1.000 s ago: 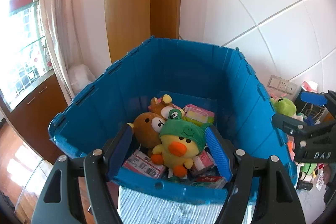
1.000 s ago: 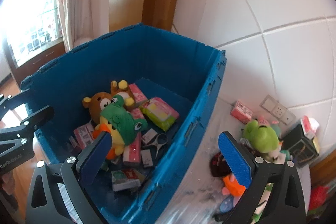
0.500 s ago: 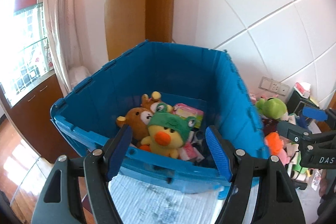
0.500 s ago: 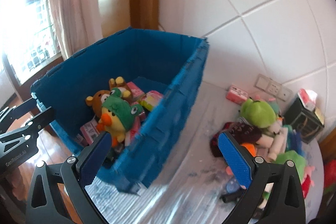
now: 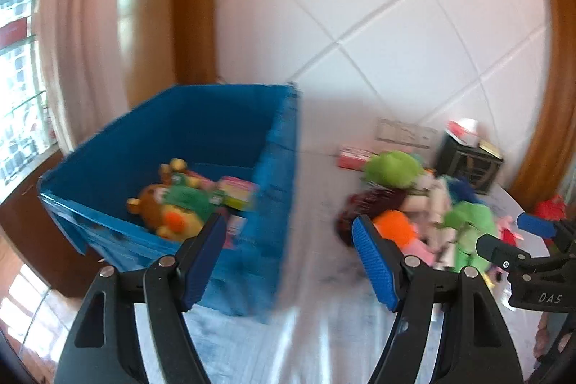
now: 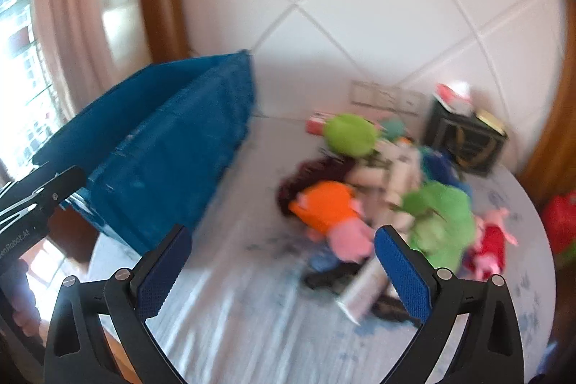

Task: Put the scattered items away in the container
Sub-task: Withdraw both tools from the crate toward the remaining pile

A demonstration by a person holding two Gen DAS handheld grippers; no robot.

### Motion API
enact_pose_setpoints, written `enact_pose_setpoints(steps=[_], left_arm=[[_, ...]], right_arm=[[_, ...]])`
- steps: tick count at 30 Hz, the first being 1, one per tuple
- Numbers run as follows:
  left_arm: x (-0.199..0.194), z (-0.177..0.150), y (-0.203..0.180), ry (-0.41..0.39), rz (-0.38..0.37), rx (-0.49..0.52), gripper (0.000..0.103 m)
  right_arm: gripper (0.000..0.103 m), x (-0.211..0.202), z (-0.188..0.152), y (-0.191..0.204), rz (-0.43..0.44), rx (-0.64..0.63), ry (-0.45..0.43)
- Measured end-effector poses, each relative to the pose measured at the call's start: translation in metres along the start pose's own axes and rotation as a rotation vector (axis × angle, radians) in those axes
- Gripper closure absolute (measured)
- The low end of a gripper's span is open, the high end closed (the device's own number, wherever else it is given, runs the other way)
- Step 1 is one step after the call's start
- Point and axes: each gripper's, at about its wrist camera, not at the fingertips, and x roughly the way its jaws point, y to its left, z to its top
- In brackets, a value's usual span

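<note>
Blue crate [image 5: 201, 132] holds plush toys [image 5: 172, 204], blurred.

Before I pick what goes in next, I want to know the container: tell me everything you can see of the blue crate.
The blue crate is a deep, open-topped bin of ribbed, hard-looking plastic with no lid in view. It stands upright on the pale cloth-covered table, at its left end near the window, apart from the toy pile. Inside lie a brown bear plush, a yellow duck plush in a green hood and small packets. Neither gripper touches it. Motion blur hides finer detail.
</note>
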Motion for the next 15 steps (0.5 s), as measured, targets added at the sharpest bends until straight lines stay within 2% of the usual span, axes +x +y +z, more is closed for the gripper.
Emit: enact_pose_setpoints(steps=[6, 9, 15], left_arm=[[0.006, -0.029, -0.085, 0.051, -0.033, 0.071, 0.031], [0.013, -0.043, -0.126, 0.121, -0.082, 0.126, 0.031], [0.032, -0.061, -0.175, 0.155, -0.149, 0.216, 0.031]], right_arm=[[0.001, -0.028, -0.043, -0.102, -0.08, 0.102, 0.027], [0.001, -0.04, -0.067, -0.151, -0.138, 0.186, 0.053], [0.001, -0.063, -0.11, -0.217, -0.26, 0.331, 0.078]])
